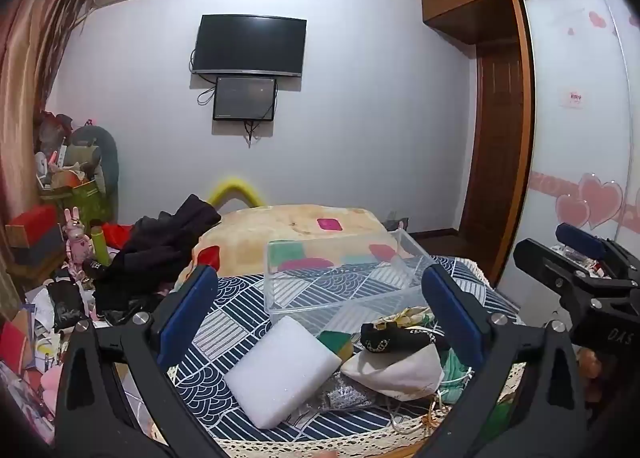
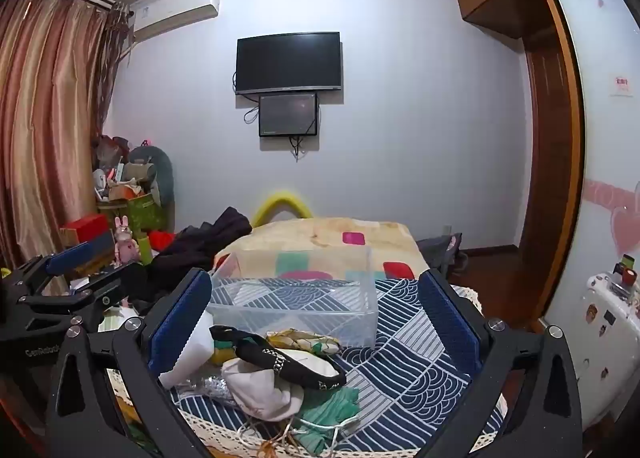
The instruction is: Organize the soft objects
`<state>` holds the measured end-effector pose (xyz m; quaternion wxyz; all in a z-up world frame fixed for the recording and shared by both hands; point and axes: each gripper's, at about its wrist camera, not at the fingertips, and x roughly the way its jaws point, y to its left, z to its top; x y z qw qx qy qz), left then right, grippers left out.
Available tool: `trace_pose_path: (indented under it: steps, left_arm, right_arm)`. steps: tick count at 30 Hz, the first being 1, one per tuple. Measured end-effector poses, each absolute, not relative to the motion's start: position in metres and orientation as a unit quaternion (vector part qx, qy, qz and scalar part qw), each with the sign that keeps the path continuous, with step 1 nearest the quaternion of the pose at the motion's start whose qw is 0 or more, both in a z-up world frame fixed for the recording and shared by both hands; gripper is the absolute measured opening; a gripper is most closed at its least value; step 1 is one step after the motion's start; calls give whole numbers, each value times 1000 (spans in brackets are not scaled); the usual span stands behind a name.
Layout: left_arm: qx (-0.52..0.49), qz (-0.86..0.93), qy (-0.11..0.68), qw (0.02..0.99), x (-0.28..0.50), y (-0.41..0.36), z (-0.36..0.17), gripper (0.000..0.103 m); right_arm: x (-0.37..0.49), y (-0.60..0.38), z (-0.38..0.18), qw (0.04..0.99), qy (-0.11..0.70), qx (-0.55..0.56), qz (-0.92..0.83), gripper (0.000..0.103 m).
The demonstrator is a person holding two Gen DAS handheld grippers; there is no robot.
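A clear plastic box [image 1: 344,278] [image 2: 296,298] stands empty on the blue patterned cloth. In front of it lies a heap of soft things: a white sponge block [image 1: 280,370] [image 2: 188,358], a green-yellow sponge [image 1: 338,342], a black patterned pouch [image 1: 396,334] [image 2: 288,362], a cream drawstring bag [image 1: 396,374] [image 2: 260,390], a green cloth [image 2: 332,414] and a silver glitter piece [image 1: 344,398]. My left gripper [image 1: 324,318] is open above the heap. My right gripper [image 2: 316,322] is open above it too, and also shows at the right of the left wrist view [image 1: 576,258].
A bed with a beige blanket [image 1: 296,226] lies behind the box. Black clothes [image 1: 160,250] are piled to its left, with clutter and a pink rabbit figure [image 1: 78,242] beyond. A wardrobe [image 1: 580,98] stands on the right. The cloth's lace edge [image 2: 224,434] runs nearest me.
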<state>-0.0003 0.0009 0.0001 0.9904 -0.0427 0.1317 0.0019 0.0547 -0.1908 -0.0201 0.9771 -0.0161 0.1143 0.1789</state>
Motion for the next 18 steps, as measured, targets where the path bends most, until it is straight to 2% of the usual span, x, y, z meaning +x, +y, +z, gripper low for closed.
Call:
trace_pose_path:
  steps: [18]
  left_arm:
    - [-34,-10,117,992,-5,-5,1,103]
  right_arm:
    - [50,-192,-17,978,109,-13,179,103]
